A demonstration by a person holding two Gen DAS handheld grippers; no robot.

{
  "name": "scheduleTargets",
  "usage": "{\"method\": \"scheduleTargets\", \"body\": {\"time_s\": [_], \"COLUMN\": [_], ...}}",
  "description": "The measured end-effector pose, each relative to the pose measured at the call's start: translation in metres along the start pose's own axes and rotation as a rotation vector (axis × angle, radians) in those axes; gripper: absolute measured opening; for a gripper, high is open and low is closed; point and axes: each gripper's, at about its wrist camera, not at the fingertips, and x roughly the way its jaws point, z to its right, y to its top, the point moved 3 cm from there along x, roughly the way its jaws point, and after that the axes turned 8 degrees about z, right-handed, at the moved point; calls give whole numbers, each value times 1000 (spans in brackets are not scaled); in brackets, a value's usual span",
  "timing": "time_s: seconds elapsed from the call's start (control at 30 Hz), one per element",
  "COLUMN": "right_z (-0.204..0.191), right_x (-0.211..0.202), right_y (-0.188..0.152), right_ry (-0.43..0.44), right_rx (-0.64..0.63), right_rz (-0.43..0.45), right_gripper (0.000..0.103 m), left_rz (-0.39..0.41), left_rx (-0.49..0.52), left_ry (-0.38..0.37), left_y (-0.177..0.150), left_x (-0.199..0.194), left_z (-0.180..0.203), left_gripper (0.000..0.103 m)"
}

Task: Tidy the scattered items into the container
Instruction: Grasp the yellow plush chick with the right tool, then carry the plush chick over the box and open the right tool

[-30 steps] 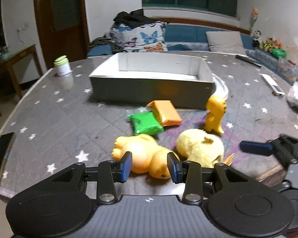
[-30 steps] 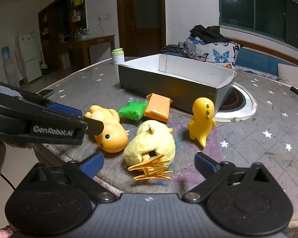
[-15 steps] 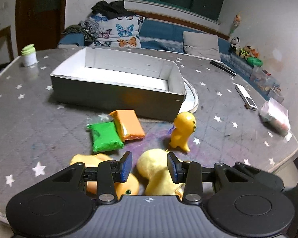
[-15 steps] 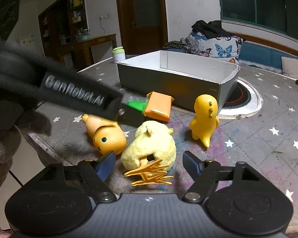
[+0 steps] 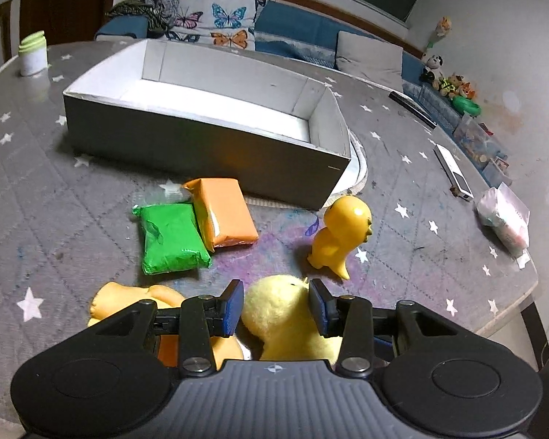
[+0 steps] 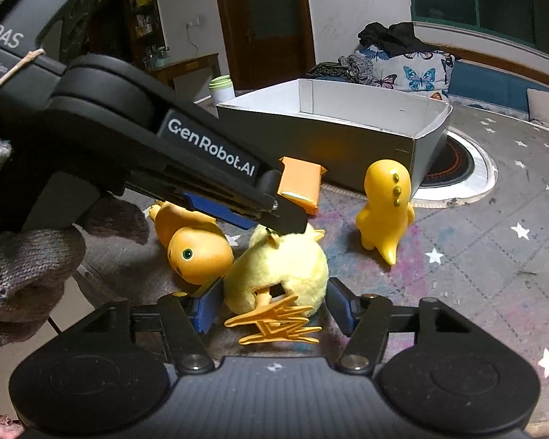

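Dim indoor light, sharp centre, fisheye-bent dark edges.

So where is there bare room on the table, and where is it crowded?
Free: the box interior; bare tabletop left of the green packet; also between upright yellow figure and plastic bag. Crowded: both tongs around the plush chick.

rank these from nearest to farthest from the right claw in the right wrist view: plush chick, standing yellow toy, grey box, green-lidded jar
1. Plush chick: between the right claw's fingers, which have just been closing.
2. Standing yellow toy: ahead, to the right.
3. Grey box: behind the toys, mid-table.
4. Green-lidded jar: past the box's left corner, farthest.
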Motion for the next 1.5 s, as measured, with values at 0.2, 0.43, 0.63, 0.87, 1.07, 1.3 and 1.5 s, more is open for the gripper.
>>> {"method": "scheduleTargets", "body": {"time_s": [0.2,0.43,0.63,0.87,1.07,1.3,1.5], "right_z": [2,6,7,7,8,19,37], "right_x": [2,1,0,-8,-15,-12,-3], "right_y": [-1,-1,0,11,34,64,94], "right_ry": [9,22,26,28,23,-2,-28], "right_rx": [11,39,42,26,-9,-23,-24], "right_rz": [-5,-3,4,39,98,154,196], "right_gripper": [62,61,60,59,59,59,59], "left_rz": [-24,-36,-33,12,68,125,163], "left_rx": [-33,-110,-118,-131,-115,-92,-67], "left_ry": [-16,-25,-30,-45,-55,-70,-77], "left_y": [1,1,3,16,40,77,113], "left_x": [5,8,7,-7,-15,-10,6], "left_z": [-3,-10,-10,-8,-1,8,15], "left_gripper": [44,45,42,41,40,40,40]}}
